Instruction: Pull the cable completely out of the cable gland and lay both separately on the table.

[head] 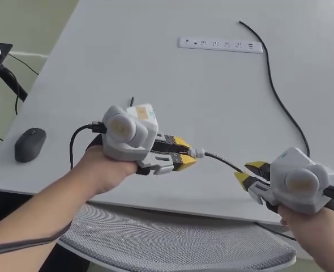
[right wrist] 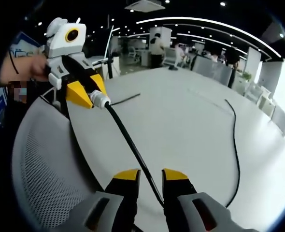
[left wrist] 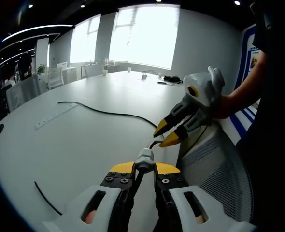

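My left gripper (head: 188, 152) is shut on the small white cable gland (head: 197, 153), held in the air above the table's near edge. A thin black cable (head: 223, 161) runs out of the gland to the right and passes between the jaws of my right gripper (head: 249, 171), which stand apart around it. In the left gripper view the gland (left wrist: 145, 157) sits between the yellow tips. In the right gripper view the cable (right wrist: 128, 140) stretches from the gland (right wrist: 103, 100) down between the spread jaws of the right gripper (right wrist: 151, 175).
A white power strip (head: 221, 44) lies at the back of the white table (head: 155, 73), with its black cord (head: 280, 96) trailing down the right side. A dark mouse (head: 30, 143) rests at the left edge. A grey mesh chair (head: 184, 241) is below the front edge.
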`<control>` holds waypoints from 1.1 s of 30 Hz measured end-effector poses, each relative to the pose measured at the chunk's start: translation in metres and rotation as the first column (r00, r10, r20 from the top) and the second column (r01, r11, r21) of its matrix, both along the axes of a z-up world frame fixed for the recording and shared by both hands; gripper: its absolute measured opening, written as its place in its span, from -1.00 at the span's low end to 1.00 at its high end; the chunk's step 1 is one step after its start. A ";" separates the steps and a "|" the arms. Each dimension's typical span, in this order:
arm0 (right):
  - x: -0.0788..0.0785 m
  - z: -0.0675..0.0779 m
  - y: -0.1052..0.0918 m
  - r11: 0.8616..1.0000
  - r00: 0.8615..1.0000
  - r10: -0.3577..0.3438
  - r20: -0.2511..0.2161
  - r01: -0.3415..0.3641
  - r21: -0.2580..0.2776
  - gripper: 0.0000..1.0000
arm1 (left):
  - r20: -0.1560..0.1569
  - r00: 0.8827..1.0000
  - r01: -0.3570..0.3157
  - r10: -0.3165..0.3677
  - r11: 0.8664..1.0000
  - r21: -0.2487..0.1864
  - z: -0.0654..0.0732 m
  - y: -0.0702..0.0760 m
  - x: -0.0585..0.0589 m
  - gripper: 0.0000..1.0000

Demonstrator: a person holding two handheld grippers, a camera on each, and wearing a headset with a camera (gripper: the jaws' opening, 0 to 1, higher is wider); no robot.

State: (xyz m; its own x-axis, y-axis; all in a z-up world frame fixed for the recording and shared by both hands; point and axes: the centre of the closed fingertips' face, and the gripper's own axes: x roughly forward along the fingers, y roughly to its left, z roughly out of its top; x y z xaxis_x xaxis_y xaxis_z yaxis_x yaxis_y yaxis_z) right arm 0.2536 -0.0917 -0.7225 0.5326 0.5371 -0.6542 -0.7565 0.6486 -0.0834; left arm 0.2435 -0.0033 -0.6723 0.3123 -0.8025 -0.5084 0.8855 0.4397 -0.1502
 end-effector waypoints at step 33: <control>-0.010 0.032 0.074 0.954 0.943 0.292 0.163 -0.274 -0.123 -0.97 | -0.002 0.999 0.039 -0.039 0.999 0.037 -0.010 -0.002 -0.005 -0.70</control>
State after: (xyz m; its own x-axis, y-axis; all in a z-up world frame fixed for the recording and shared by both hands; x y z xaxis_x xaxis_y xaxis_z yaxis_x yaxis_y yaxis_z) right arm 0.2440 -0.0174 -0.6901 0.4803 0.6207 -0.6197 -0.8746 0.3922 -0.2851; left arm 0.2386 -0.0057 -0.6825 0.2801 -0.7949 -0.5382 0.9021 0.4097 -0.1356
